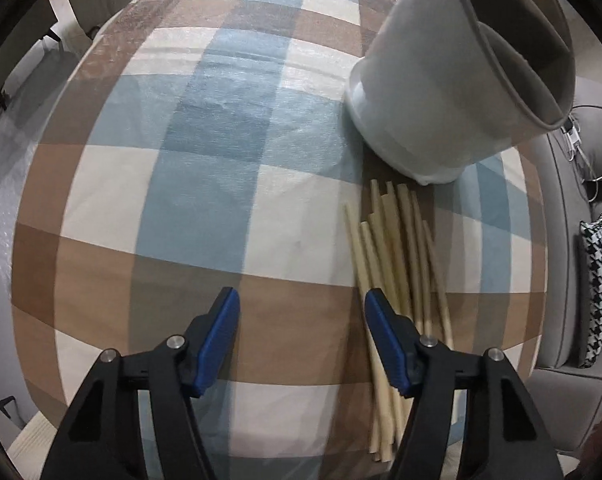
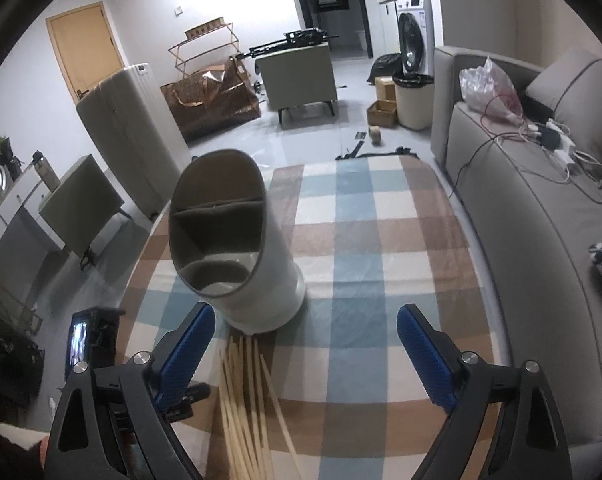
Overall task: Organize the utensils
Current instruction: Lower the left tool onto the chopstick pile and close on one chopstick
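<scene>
Several pale wooden chopsticks [image 1: 393, 248] lie bundled on the checked tablecloth [image 1: 205, 184], pointing toward a white cylindrical utensil holder [image 1: 433, 92]. The holder stands upright; its grey divided interior looks empty. My left gripper [image 1: 301, 300] points steeply down at the cloth and is open, with bare cloth between its blue pads. The chopsticks run just past and beneath its right finger [image 1: 385, 332]. In the right wrist view the chopsticks [image 2: 245, 392] lie close to the left finger of my right gripper [image 2: 305, 315]. It is open with nothing gripped, and the holder [image 2: 261, 264] stands just beyond it.
A grey sofa [image 2: 521, 220] runs along the table's right side, with cables and a plastic bag on it, and a houndstooth cushion [image 1: 599, 292]. A black device with a lit screen [image 2: 89, 340] sits at the lower left. Suitcase, chairs and boxes stand on the floor beyond.
</scene>
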`<action>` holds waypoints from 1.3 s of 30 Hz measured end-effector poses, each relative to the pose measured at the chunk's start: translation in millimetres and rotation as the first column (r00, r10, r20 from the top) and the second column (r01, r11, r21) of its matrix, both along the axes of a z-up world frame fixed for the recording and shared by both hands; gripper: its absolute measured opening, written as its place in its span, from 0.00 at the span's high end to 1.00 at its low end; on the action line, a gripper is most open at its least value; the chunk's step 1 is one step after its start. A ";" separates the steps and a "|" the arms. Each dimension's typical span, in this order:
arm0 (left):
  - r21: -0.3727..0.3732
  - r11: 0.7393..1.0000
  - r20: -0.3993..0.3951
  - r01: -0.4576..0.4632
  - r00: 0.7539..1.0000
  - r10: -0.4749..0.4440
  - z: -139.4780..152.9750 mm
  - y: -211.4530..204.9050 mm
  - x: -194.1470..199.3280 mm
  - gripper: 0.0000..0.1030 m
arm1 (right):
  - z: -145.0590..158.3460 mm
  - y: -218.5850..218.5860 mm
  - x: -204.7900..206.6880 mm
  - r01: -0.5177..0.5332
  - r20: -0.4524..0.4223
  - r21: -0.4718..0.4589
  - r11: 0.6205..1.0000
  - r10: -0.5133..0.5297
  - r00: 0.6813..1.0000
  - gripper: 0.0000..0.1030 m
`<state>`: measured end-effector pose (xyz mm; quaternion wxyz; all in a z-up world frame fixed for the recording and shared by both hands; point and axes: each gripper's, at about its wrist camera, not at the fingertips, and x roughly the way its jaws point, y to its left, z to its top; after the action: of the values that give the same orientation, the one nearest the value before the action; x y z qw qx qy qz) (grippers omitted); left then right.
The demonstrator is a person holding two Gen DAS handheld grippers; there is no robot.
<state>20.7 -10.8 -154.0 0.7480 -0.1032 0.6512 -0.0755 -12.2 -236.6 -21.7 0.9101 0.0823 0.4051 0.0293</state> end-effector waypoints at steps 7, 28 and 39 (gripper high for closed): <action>0.110 0.992 0.016 0.063 0.998 -0.066 4.5 -29.3 -7.2 0.42 | 4.5 0.9 -3.8 -0.016 0.011 -0.013 1.000 0.016 1.000 0.10; 0.237 0.964 0.001 0.117 0.993 -0.121 16.5 -92.8 17.5 0.84 | 9.6 -13.1 -7.0 0.004 0.007 0.027 1.000 -0.004 1.000 0.10; 0.132 0.987 0.102 0.089 0.989 -0.103 45.5 -100.0 14.3 0.99 | 7.2 -13.3 -10.4 -0.016 -0.010 0.034 0.999 0.016 1.000 0.10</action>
<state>35.0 -110.7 -108.5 0.7828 -0.0196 0.6173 -0.0756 -22.6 -249.9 -14.4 0.9062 0.0947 0.4099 0.0432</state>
